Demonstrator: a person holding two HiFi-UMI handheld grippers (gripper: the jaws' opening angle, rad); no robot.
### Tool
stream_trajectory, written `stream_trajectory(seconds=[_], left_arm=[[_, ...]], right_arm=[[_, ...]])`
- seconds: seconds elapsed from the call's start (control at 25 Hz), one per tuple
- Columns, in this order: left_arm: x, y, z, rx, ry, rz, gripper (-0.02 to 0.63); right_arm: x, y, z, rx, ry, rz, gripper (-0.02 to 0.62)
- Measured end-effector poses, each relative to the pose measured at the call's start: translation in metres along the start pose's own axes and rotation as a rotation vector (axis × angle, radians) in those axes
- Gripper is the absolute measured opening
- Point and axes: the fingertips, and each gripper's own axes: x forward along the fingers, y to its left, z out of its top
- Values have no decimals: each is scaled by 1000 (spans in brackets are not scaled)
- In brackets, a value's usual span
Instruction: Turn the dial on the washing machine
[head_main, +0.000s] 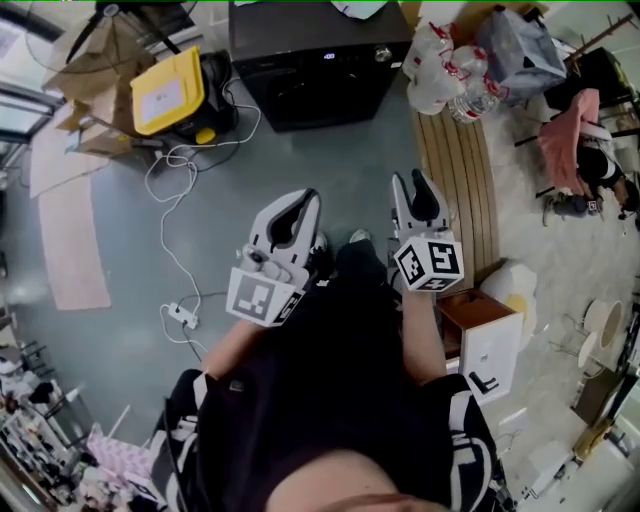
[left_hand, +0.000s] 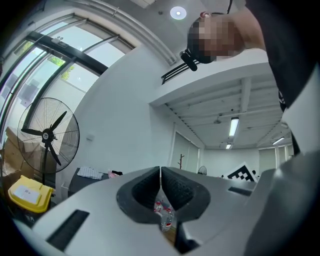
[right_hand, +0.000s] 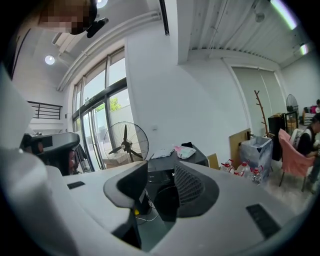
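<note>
- Head view: washing machine (head_main: 320, 70) stands at 12 o'clock, well apart from left tongs (head_main: 303, 203) and right tongs (head_main: 411, 188). Its dial (head_main: 381, 54) is untouched, so the turning is seemingly all left to do.
- Left gripper view: left tongs are together and empty.
- Right gripper view: right tongs are apart and empty, with the washing machine ahead.

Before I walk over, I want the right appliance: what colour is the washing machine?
The washing machine is black; the head view shows it best.
</note>
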Motion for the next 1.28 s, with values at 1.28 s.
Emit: stream_trajectory(seconds=[1.28], left_arm=[[371,224,-236,-141,159,203,29]], right_arm=[[585,-338,-224,232,307,42,302]])
